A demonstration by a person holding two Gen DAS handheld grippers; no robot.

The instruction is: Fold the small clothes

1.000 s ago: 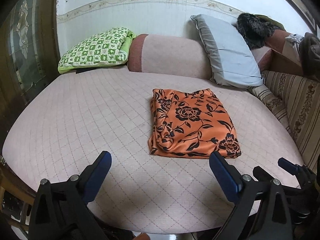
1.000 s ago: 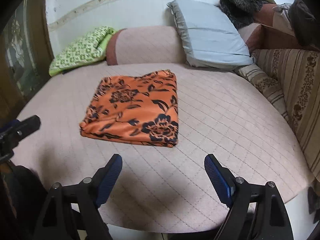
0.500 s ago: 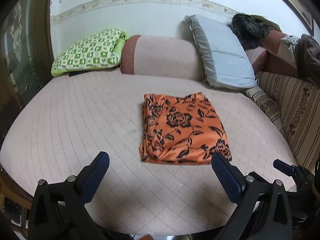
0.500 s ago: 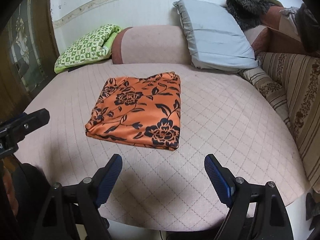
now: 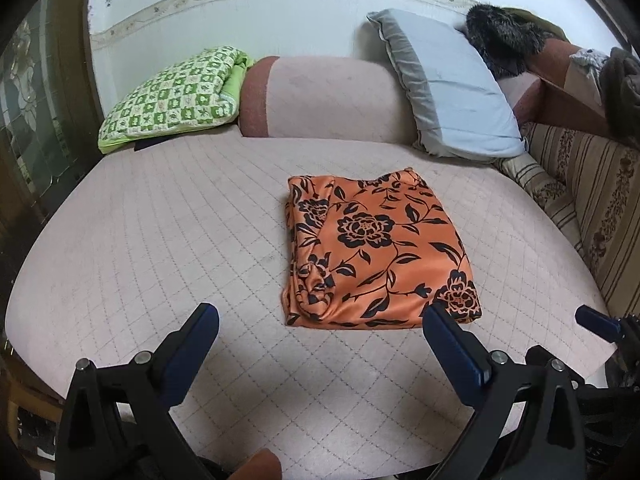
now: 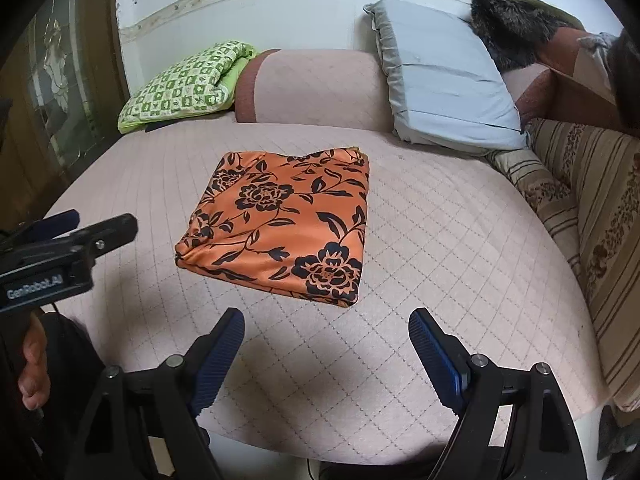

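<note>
An orange cloth with black flowers lies folded into a rectangle on the pink quilted bed. It also shows in the right wrist view. My left gripper is open and empty, above the bed's near edge, short of the cloth. My right gripper is open and empty, also short of the cloth's near edge. The left gripper's body shows at the left of the right wrist view, and the right gripper's tip shows at the right of the left wrist view.
A green checked pillow, a pink bolster and a grey-blue pillow line the back wall. A striped sofa back runs along the right. A dark wooden door stands at the left.
Both grippers have drawn back and risen slightly from the cloth, staying open. The cloth has not moved.
</note>
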